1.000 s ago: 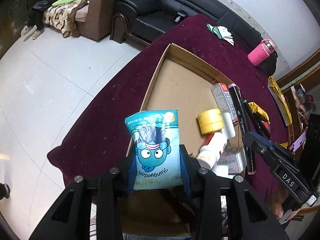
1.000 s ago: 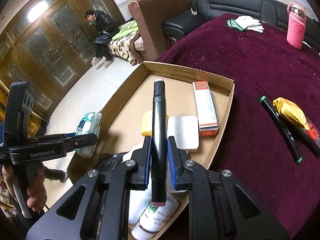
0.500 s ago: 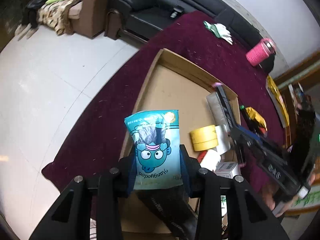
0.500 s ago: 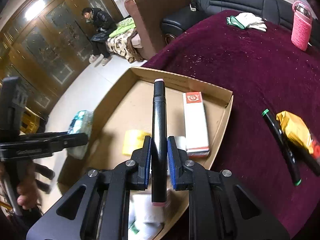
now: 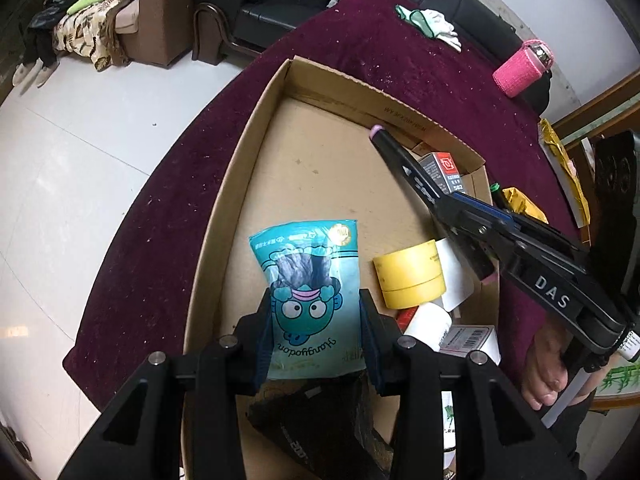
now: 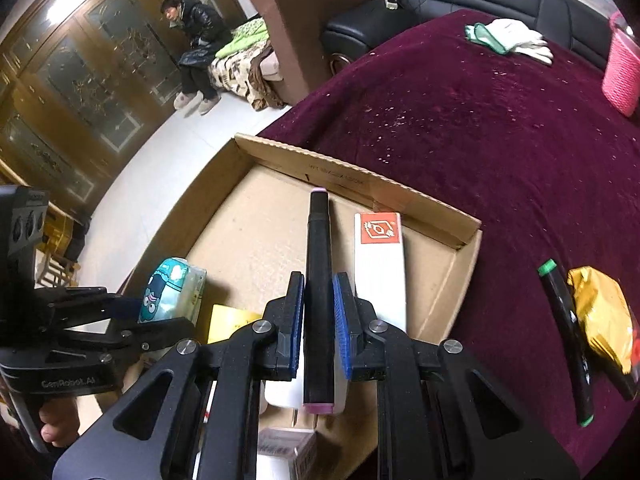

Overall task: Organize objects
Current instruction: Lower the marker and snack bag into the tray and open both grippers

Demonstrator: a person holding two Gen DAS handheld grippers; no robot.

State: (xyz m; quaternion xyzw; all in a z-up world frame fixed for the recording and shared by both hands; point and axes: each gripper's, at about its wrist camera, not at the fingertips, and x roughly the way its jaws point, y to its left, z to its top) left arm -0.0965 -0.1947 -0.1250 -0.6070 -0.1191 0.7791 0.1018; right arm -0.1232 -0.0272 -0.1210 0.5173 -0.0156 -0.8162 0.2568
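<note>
My left gripper [image 5: 314, 328] is shut on a teal snack packet [image 5: 310, 296] with a cartoon face, held over the near left part of a shallow cardboard box [image 5: 240, 168]. My right gripper [image 6: 318, 320] holds a black marker [image 6: 318, 280] with pink end caps over the box [image 6: 468, 236]; a narrow gap shows on each side of the marker. In the left wrist view the marker [image 5: 404, 164] points toward the far wall of the box. In the right wrist view the packet [image 6: 170, 292] sits at the left.
The box holds a yellow tape roll [image 5: 410, 274], a white and red carton [image 6: 380, 268], a white bottle [image 5: 428, 326] and small boxes. On the maroon cloth [image 6: 480, 128] lie a green-capped marker [image 6: 566, 340], a gold packet [image 6: 600, 312], gloves [image 6: 508, 40] and a pink holder [image 6: 624, 76].
Both grippers moved forward over the box. The marker now reaches toward the far wall. The right jaws look slightly wider around the marker than before.
</note>
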